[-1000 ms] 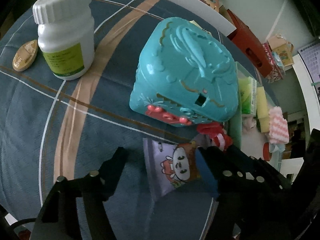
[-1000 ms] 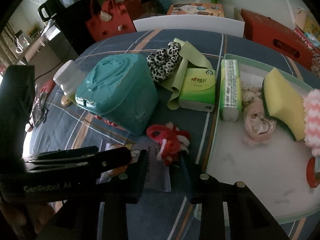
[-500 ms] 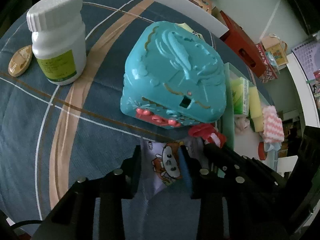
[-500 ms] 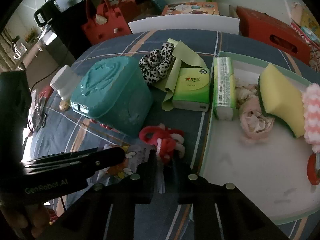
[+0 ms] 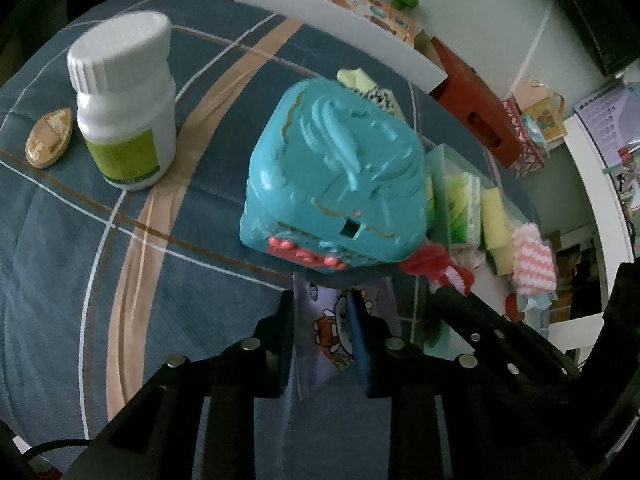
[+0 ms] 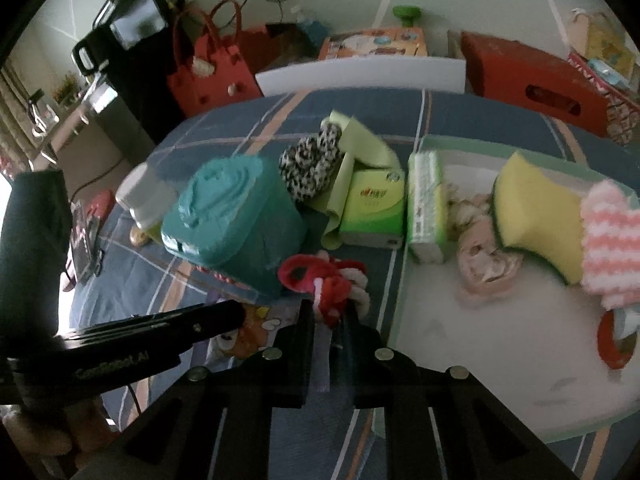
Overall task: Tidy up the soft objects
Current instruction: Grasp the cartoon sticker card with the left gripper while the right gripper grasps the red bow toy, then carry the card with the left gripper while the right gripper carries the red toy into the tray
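A flat packet with a cartoon print (image 5: 332, 320) lies on the blue checked cloth in front of the teal box (image 5: 336, 176). My left gripper (image 5: 320, 304) is closing on it, and both pads touch the packet between them. A red and white fluffy hair tie (image 6: 320, 280) sits just right of the packet, beside the tray (image 6: 480, 368). My right gripper (image 6: 330, 312) is shut on its near end and holds it a little off the cloth. The left gripper's arm (image 6: 224, 314) reaches in from the left in the right wrist view.
The tray holds a tissue pack (image 6: 426, 208), a pink cloth (image 6: 484, 264), a yellow sponge (image 6: 536, 208) and a pink striped cloth (image 6: 612, 248). A leopard scrunchie (image 6: 312, 160), green tissue pack (image 6: 372, 212) and white bottle (image 5: 124, 100) stand around the teal box.
The left jaws have narrowed from wide apart until they meet the cartoon packet. The right jaws shut on the red and white hair tie and rose slightly with it.
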Demonstrator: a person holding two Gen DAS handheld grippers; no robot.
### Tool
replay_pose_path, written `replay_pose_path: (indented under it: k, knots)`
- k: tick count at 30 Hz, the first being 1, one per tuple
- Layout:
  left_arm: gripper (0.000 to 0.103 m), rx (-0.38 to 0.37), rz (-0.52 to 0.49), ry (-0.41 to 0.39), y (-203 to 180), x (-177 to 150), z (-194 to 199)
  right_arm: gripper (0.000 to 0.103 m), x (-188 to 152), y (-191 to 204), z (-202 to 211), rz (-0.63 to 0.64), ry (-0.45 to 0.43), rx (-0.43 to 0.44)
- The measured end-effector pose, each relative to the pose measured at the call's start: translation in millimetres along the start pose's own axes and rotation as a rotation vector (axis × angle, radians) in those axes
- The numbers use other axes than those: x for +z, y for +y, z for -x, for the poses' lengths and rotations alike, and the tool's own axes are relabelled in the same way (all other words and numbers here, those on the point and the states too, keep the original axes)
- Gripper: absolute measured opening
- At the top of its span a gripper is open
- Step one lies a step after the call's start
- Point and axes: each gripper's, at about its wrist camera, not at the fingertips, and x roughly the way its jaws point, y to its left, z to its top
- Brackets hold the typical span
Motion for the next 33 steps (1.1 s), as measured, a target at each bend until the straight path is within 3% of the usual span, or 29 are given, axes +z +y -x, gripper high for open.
replay_pose_path:
  k: [9,26,33]
  knots:
    - [0.025,-0.062,-0.058,-0.051,-11.3,-4.2,26.6,0.014,7.3,3.1,34.0,-0.01,-0.119,-0.017]
    - [0.025,-0.064,-0.127,-0.209,-42.0,-5.3,53.7,0.014,9.5,-9.1,48.6,-0.039,-0.175,-0.079]
    - [0.025,-0.103,-0.152,-0.182,-60.7,-8.3,41.8,0.014,9.2,-39.6,60.4,-0.112,-0.201,-0.142]
